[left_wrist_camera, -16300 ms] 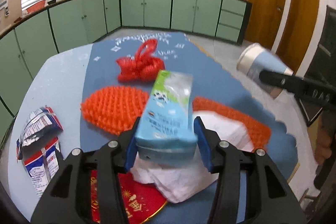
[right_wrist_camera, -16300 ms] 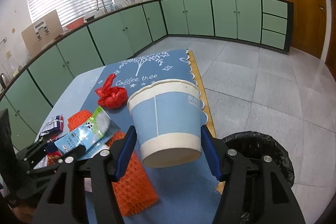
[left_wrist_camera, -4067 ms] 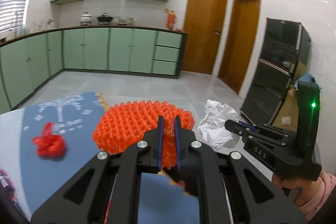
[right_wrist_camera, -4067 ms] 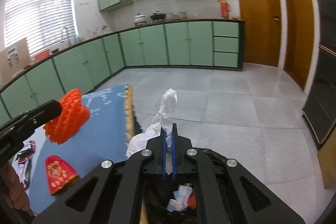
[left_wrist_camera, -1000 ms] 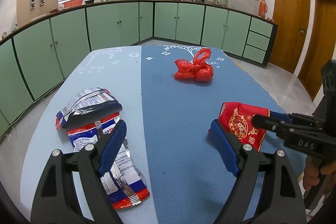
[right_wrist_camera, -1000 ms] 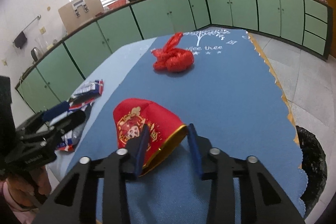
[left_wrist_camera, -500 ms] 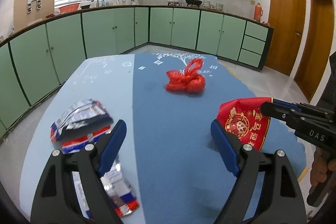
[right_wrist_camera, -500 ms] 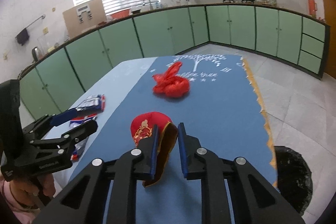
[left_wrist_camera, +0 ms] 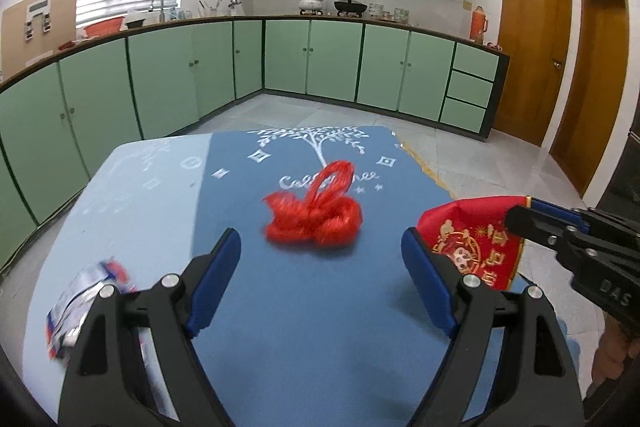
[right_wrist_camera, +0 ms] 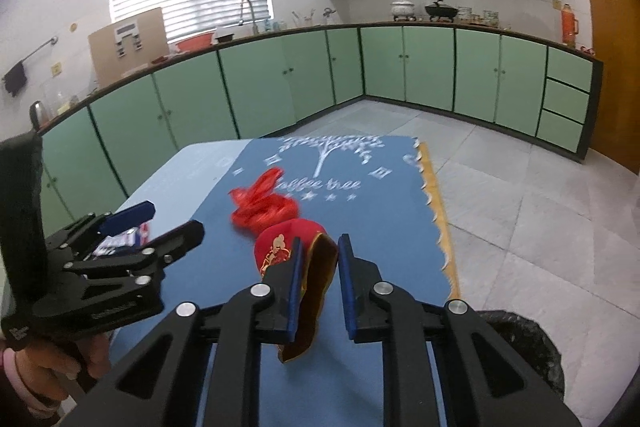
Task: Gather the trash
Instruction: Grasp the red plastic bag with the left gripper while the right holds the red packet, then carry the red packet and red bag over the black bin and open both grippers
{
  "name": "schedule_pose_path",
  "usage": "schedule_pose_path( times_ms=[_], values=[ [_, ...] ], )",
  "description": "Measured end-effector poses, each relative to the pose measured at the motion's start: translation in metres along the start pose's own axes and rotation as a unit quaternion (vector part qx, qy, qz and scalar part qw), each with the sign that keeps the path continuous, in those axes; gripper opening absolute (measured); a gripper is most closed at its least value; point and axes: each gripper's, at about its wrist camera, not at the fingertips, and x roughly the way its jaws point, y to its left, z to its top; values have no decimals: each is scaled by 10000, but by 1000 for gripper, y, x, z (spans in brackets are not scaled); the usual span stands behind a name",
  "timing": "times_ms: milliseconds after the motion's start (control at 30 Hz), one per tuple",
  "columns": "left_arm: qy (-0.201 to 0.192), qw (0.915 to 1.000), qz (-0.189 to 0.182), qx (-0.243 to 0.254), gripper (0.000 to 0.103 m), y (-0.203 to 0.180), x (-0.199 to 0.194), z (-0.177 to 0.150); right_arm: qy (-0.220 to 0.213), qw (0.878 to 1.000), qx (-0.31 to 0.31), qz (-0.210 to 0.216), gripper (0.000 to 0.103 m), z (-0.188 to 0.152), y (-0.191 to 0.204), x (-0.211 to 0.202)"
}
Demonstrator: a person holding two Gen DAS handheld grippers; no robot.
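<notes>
- Your right gripper (right_wrist_camera: 318, 251) is pinching the red pouch (right_wrist_camera: 286, 247), its fingers having just been closing on it, above the counter (right_wrist_camera: 384, 227).
- Your left gripper (left_wrist_camera: 320, 255) is hovering, fingers wide apart, before the red mesh bag (left_wrist_camera: 314, 217).

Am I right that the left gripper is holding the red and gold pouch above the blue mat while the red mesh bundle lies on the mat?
Not quite: the right gripper holds the red and gold pouch, as the right wrist view shows. The left gripper is open and holds nothing. The red mesh bundle does lie on the blue mat.
</notes>
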Motion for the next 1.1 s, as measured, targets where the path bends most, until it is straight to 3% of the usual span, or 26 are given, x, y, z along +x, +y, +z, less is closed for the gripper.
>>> schedule_pose_path(
  times_ms=[300, 367, 567, 733, 1100],
  values=[
    [364, 9993, 51, -89, 80, 0, 77, 22, 12, 9993, 294, -236, 17, 18, -35, 29],
    [405, 9991, 33, -136, 75, 0, 85, 23, 37, 9992, 320, -247, 17, 19, -38, 35],
    [645, 9973, -235, -254, 25, 4, 104, 24, 113, 9987, 437, -247, 17, 18, -45, 48],
    [480, 9983, -249, -208, 12, 2, 97, 27, 138, 9986, 463, -233, 17, 17, -42, 48],
    [-141, 9967, -774, -195, 6, -22, 21, 46, -282, 9968, 594, -454, 17, 28, -54, 1]
  ],
)
